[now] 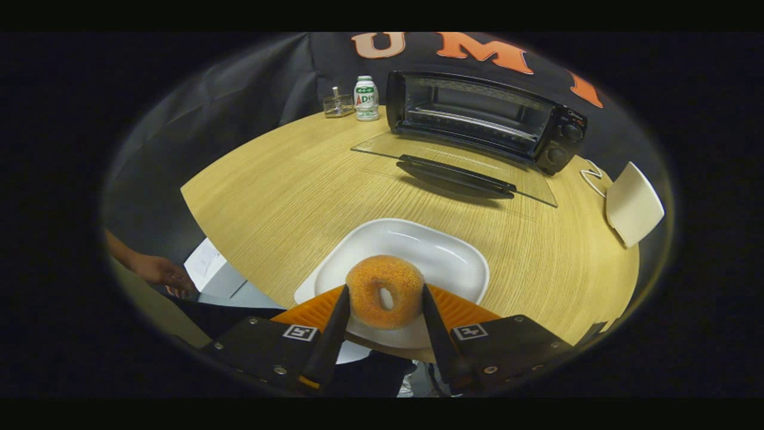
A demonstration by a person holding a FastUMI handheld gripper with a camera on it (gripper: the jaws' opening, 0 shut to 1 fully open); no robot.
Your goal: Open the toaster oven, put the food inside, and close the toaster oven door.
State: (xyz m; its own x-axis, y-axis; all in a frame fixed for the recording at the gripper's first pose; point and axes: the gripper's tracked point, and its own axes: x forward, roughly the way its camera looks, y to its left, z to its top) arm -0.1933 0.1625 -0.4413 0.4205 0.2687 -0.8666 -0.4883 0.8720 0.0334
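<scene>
**Operator:** One item is in the grip: the doughnut (385,292). Confirm its condition and position.

**Technician:** Ring-shaped, golden-brown, with a grainy, sugared-looking crust and a clear centre hole. It stands on edge, hole facing the camera, clamped between the two fingers of the gripper (385,304), one finger pressing each flank. The jaws are closed to the doughnut's width. It sits above the near part of the white plate (453,263); whether its lower edge touches the plate cannot be determined.

**Operator:** Failure modes from this state?

**Technician:** Three, by my judgement. First, slip: contact is limited to two narrow patches on a curved, crumbly surface, so a tilt or jolt in transit could rotate the ring out of the grip. Second, crushing: the item looks soft, and added squeeze may deform or break it. Third, collision on approach: the glass door (453,170) of the toaster oven (483,119) lies open and flat on the table (286,185), extending toward the plate. A low path could strike the glass or the door handle (456,176).

**Operator:** Surroundings?

**Technician:** The oven cavity is open, with a rack visible inside. A small bottle (366,98) and a small metal holder (338,106) stand left of the oven, clear of the route. A pale flat object (634,203) lies on the table's right edge. A person's hand (161,272) rests beside the table, left of the gripper.
</scene>
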